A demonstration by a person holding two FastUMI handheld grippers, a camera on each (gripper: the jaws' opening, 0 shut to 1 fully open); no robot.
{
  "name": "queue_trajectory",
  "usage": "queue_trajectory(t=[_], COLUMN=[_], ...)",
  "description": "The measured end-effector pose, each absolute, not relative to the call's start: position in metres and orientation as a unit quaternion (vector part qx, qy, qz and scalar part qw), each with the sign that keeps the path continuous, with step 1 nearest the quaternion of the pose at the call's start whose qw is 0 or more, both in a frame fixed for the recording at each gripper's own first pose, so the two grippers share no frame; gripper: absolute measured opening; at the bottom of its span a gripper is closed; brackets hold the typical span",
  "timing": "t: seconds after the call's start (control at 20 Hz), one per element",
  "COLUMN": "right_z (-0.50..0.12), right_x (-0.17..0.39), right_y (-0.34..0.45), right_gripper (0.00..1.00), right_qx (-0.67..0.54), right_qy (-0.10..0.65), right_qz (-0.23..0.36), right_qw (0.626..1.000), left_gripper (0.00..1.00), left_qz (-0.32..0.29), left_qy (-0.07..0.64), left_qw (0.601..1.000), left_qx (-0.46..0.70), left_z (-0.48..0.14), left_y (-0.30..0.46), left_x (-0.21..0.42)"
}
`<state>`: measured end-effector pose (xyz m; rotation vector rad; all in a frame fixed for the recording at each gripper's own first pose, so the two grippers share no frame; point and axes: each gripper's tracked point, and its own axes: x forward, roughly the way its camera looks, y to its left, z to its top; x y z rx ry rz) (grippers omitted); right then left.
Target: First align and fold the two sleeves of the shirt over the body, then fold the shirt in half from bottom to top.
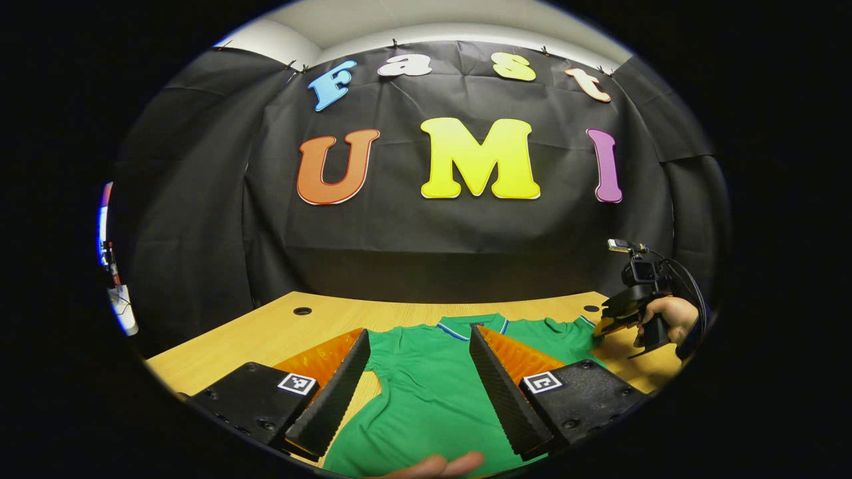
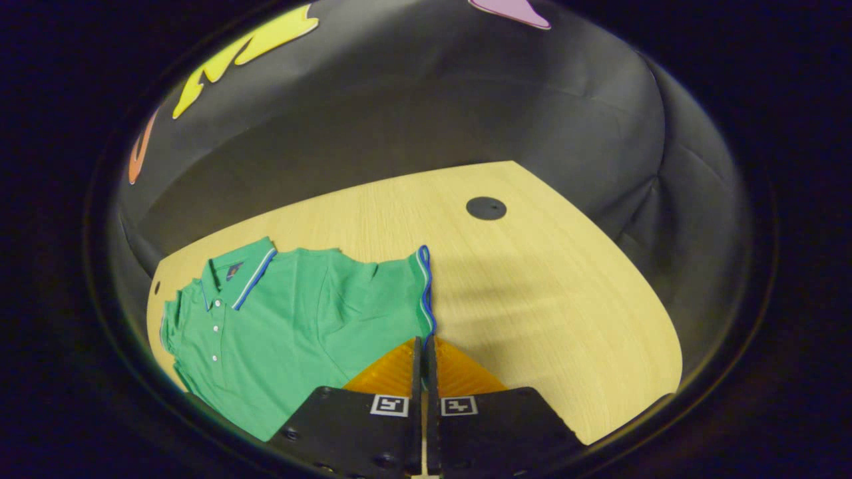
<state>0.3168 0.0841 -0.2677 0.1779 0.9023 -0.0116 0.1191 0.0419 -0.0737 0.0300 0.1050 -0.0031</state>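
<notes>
Plainly, left tongs point(image 1: 419, 372) wide open over green shirt point(image 1: 432, 392), right tongs point(image 2: 424, 346) pinched on its sleeve point(image 2: 406, 293), no legible label.

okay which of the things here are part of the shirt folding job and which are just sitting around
Part of the job:
green shirt
its sleeve
left tool, open over the shirt
right tool, closed at the sleeve cuff

Just there:
wooden table
round cable holes

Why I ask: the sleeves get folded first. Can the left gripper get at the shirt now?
Probably yes: the left gripper is open over the green shirt, with nothing lying between them.
</notes>
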Motion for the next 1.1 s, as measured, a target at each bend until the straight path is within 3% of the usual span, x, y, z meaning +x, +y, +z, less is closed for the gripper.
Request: queue_trajectory(t=[0.45, 0.65, 0.75, 0.95, 1.0, 1.1], right_z=[-0.206, -0.206, -0.220, -0.241, -0.243, -0.252], right_x=[0.315, 0.320, 0.322, 0.319, 0.317, 0.316], right_y=[0.122, 0.109, 0.080, 0.067, 0.068, 0.071], right_gripper=[0.00, 0.00, 0.18, 0.24, 0.39, 0.43], right_qx=[0.059, 0.075, 0.067, 0.080, 0.082, 0.078], right_qy=[0.380, 0.387, 0.403, 0.432, 0.438, 0.449], right_qz=[0.033, 0.009, -0.026, -0.026, -0.023, -0.015], right_qw=[0.923, 0.919, 0.912, 0.898, 0.895, 0.890], left_gripper=[0.97, 0.97, 0.97, 0.97, 0.97, 0.97], left_qz=[0.026, 0.043, 0.045, 0.040, 0.035, 0.029], left_qy=[0.057, 0.069, 0.073, 0.078, 0.081, 0.081], left_qw=[0.998, 0.997, 0.996, 0.996, 0.996, 0.996], left_qx=[0.013, 0.005, 0.004, 0.002, 0.000, 0.004], left_z=[-0.079, -0.088, -0.091, -0.094, -0.095, -0.094], left_y=[0.078, 0.096, 0.098, 0.092, 0.088, 0.080], left_x=[0.107, 0.101, 0.099, 0.102, 0.103, 0.102])
